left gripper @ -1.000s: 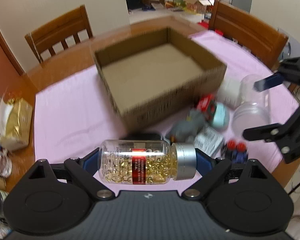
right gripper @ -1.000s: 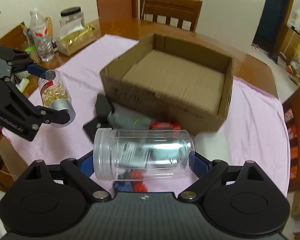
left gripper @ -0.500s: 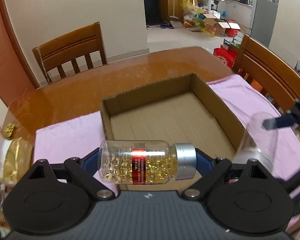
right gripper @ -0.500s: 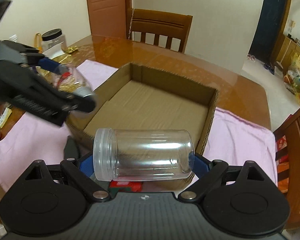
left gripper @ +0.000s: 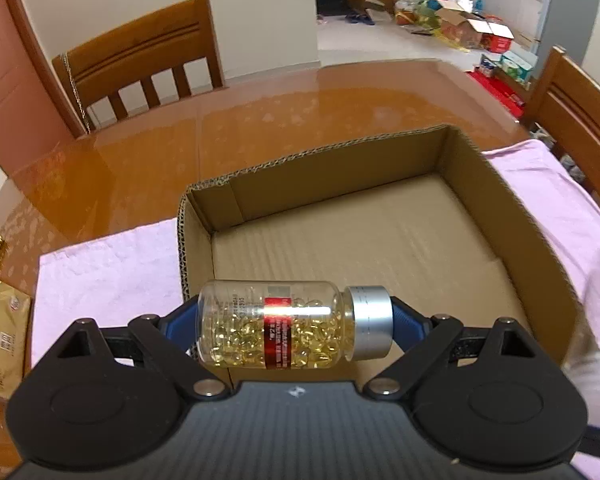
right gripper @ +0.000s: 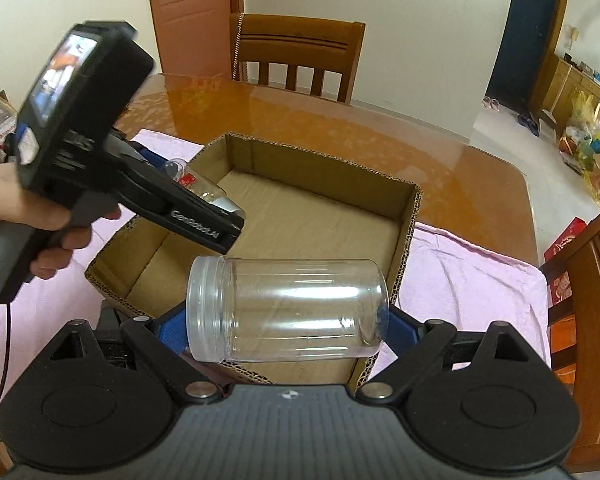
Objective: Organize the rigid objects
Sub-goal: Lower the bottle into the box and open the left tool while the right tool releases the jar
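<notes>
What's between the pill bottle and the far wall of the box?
Nothing: in the left wrist view, only bare cardboard floor lies between the pill bottle and the box far wall.

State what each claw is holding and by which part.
Left claw: clear capsule bottle with silver cap, clamped end to end, base and cap. Right claw: empty clear plastic jar, clamped end to end, rim and base.

We are in a home, in the eating room. We see a big shiny brown wooden table (left gripper: 300,120) with brown wooden chairs (right gripper: 296,56) around it, a brown wooden door (right gripper: 192,12), and slippers (right gripper: 528,118) on the pale floor.
</notes>
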Tool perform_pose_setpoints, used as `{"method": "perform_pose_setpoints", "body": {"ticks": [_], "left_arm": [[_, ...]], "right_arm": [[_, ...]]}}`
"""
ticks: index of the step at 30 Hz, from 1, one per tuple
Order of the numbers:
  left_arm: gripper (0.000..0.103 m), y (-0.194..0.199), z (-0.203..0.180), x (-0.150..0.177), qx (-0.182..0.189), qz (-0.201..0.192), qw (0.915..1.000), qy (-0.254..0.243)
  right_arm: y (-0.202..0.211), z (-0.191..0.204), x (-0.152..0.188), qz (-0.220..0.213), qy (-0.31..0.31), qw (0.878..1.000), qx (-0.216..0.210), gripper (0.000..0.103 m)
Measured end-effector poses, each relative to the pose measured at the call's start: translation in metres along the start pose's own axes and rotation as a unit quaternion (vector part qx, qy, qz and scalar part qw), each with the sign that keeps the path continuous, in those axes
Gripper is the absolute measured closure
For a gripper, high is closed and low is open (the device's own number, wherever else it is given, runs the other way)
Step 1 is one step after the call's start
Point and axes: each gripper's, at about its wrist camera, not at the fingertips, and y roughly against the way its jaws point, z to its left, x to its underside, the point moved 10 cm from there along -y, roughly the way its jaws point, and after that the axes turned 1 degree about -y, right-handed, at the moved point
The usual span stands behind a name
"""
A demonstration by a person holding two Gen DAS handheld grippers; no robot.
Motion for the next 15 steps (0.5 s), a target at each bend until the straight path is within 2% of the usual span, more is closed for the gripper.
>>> {"method": "perform_pose_setpoints", "body": {"ticks": [7, 15], "left_arm": [[0.010, -0.022, 0.002, -0.005, -0.007, 0.018, 0.9996, 0.019], [0.009, 0.001, 0.010, -0.022, -0.002, -0.016, 0.9990, 0.042]], "right_arm": [[-0.010, -0.006, -0.002, 0.009, -0.002, 1.000, 0.006, 0.007], [-0.018, -0.010, -0.009, 0.008, -0.003, 1.000, 0.008, 0.007]]}}
